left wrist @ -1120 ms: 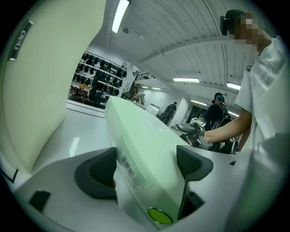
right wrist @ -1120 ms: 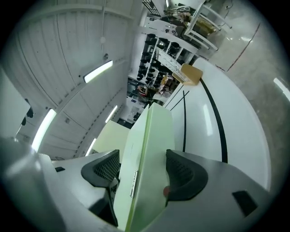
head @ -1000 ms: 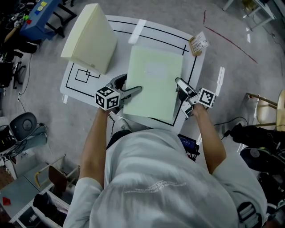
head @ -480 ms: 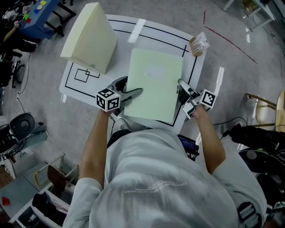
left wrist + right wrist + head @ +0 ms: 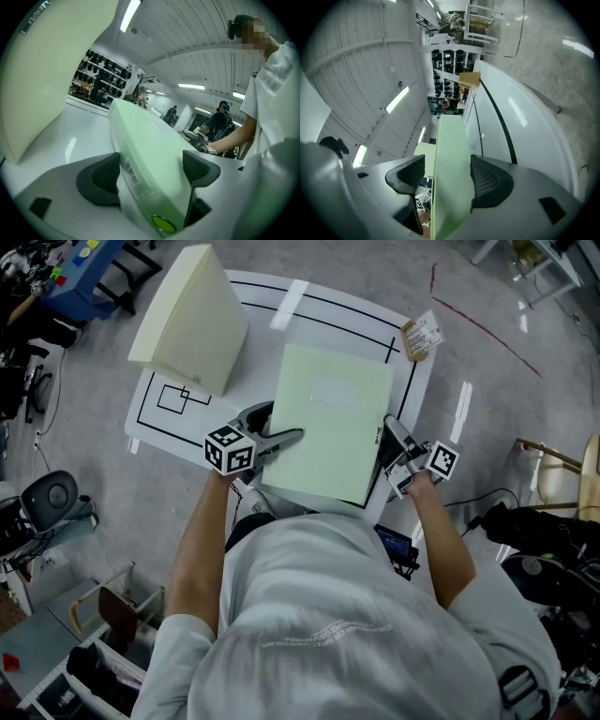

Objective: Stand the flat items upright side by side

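Note:
I hold a light green flat folder (image 5: pixel 328 423) tilted above the white table (image 5: pixel 412 395), a gripper at each side edge. My left gripper (image 5: pixel 286 439) is shut on its left edge; in the left gripper view the folder (image 5: pixel 145 150) fills the space between the pads. My right gripper (image 5: pixel 384 432) is at the right edge near the near corner. Its jaws are opening, with the folder's thin edge (image 5: pixel 450 164) between them and a gap at the left pad. A cream box (image 5: pixel 192 320) stands upright at the table's back left.
Black rectangles are drawn on the table. A small brown card (image 5: pixel 419 334) lies at its far right corner. A chair (image 5: pixel 562 465) stands on the right, a blue cart (image 5: pixel 80 268) at the upper left, and other clutter is on the floor around.
The green folder has shifted a little to the right and nearer. My right gripper has slid back along the folder's right edge toward the near corner. The left gripper has hardly moved.

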### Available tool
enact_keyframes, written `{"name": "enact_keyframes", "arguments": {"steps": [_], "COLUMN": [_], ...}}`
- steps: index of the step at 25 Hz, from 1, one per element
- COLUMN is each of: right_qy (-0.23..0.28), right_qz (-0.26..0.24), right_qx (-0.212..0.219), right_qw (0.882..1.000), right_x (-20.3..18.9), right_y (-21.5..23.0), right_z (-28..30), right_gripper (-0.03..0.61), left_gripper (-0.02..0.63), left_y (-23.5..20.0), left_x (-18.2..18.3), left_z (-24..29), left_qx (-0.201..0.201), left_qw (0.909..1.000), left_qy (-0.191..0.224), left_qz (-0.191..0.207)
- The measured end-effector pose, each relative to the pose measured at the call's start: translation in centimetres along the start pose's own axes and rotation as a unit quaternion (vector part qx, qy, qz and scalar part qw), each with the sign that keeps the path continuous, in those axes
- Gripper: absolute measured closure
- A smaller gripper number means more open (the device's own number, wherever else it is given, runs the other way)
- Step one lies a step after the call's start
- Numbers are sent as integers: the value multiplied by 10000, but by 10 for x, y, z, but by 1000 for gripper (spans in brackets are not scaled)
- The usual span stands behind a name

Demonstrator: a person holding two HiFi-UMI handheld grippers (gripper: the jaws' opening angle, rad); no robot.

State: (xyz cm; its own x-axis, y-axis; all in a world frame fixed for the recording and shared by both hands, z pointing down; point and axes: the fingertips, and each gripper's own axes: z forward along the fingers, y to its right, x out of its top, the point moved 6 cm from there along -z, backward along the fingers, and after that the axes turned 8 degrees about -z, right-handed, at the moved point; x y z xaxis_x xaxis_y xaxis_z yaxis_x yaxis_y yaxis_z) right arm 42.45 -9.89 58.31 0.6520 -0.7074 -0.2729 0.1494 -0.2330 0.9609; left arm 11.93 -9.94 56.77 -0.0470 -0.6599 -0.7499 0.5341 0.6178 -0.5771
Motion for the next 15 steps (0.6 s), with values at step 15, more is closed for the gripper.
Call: {"name": "enact_keyframes", "arguments": {"steps": [15], "right_qy": [-1678], "right_qz": [-2803], "right_qx": [-170], "right_qw": [9450], "right_x": [-11], "right_y": [-26], "right_z": [25], "right_gripper": [232], "left_gripper": [170], "left_y": [-20], "left_x": [2], "left_z": [5], "left_qx": [221], "left_qw": [9916], "left_qy": [-637], "left_qz": [-1108]}}
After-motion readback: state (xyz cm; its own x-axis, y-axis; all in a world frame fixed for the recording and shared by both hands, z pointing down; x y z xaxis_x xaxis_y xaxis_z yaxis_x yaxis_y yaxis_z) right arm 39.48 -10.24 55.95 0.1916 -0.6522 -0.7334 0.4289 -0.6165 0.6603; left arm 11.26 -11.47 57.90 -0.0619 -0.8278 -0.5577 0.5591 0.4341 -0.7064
